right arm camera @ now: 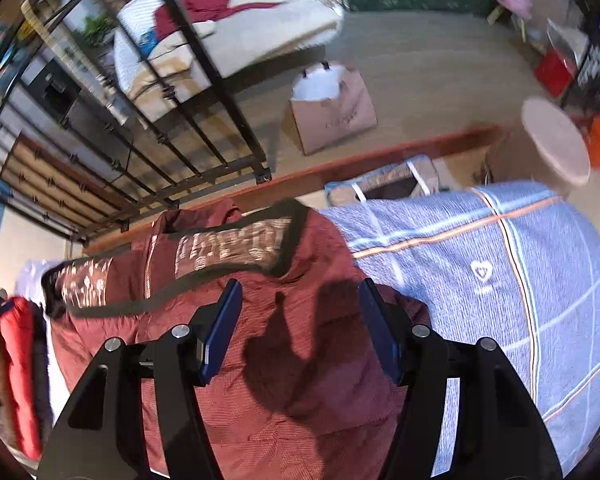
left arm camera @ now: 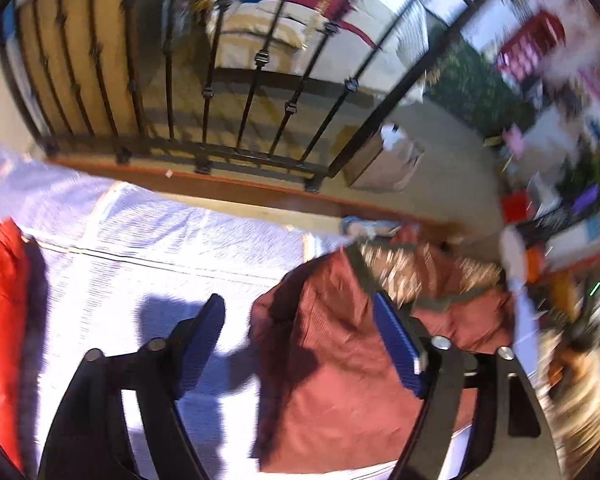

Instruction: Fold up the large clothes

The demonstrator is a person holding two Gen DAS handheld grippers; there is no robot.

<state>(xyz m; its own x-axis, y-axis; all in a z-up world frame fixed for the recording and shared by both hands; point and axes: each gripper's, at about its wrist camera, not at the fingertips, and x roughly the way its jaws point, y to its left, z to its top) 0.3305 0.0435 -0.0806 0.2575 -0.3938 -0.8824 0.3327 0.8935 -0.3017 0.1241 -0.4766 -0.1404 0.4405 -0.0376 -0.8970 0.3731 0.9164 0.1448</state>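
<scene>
Left gripper [left arm camera: 300, 344] fingers spread wide, released, nothing between pads, hovering above maroon garment [left arm camera: 340, 380]. Right gripper [right arm camera: 300, 332] fingers also apart, empty, above same garment [right arm camera: 300, 360]. Garment lies folded on blue checked bedsheet [right arm camera: 500, 280], patterned dark-trimmed band [right arm camera: 228, 248] toward far edge. Red jacket [left arm camera: 0, 300] at left. Black metal bed frame [left arm camera: 220, 100] and paper bag [right arm camera: 332, 112] on floor beyond.

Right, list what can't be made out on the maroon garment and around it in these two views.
- Maroon garment: its lower part is cut off by the bottom edge and hidden behind the right gripper in the right wrist view.
- Gold lettering on the garment: too smeared to read.
- Right-hand clutter: motion blur in the left wrist view.
- Red item: cut off by the left edge, kind unclear.
</scene>
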